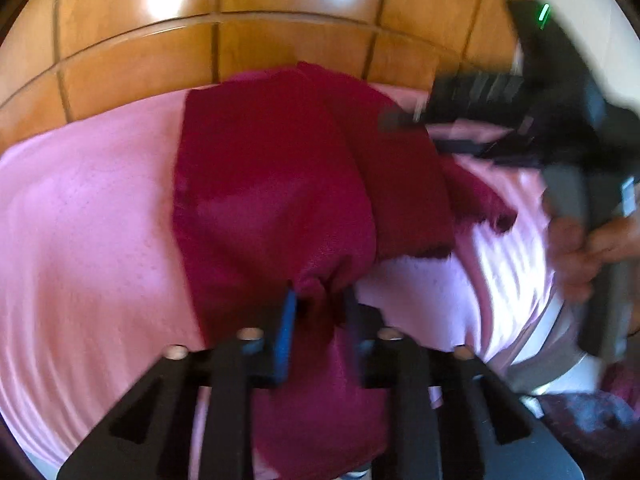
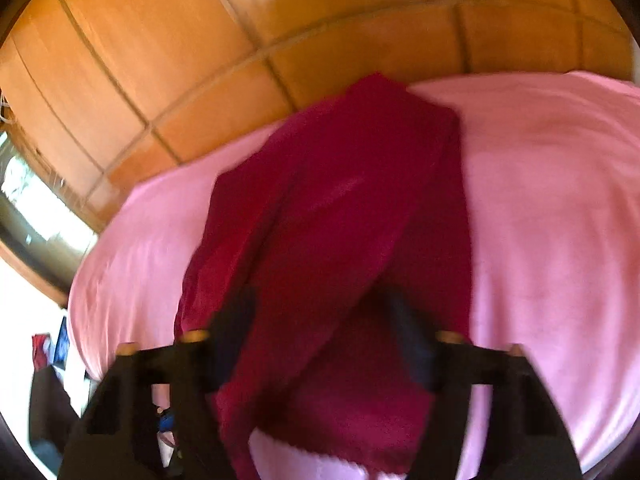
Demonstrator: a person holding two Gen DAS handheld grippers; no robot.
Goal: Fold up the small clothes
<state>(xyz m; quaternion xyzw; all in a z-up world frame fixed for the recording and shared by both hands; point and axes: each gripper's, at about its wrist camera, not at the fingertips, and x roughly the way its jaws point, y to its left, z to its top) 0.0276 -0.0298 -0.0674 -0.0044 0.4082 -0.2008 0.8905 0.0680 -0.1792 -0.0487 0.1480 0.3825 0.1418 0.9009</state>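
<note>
A dark red garment (image 1: 260, 180) lies on a pink bedsheet (image 1: 88, 220), its right part folded over in a flap. My left gripper (image 1: 320, 320) is shut on a bunched near edge of the garment, the cloth pinched between the blue pad and the other finger. My right gripper (image 1: 416, 134), blurred, reaches in from the right at the garment's far right edge, with a hand (image 1: 580, 248) on its handle. In the right wrist view the garment (image 2: 340, 208) runs between the right gripper's (image 2: 320, 316) fingers. Those jaws stand apart, and no pad is seen pressing the cloth.
Wooden panelling (image 1: 280, 40) rises right behind the bed's far edge and also shows in the right wrist view (image 2: 200, 60). The pink sheet (image 2: 552, 220) spreads wide on both sides of the garment. A bright window area (image 2: 32, 200) and dark clutter sit beyond the bed's left side.
</note>
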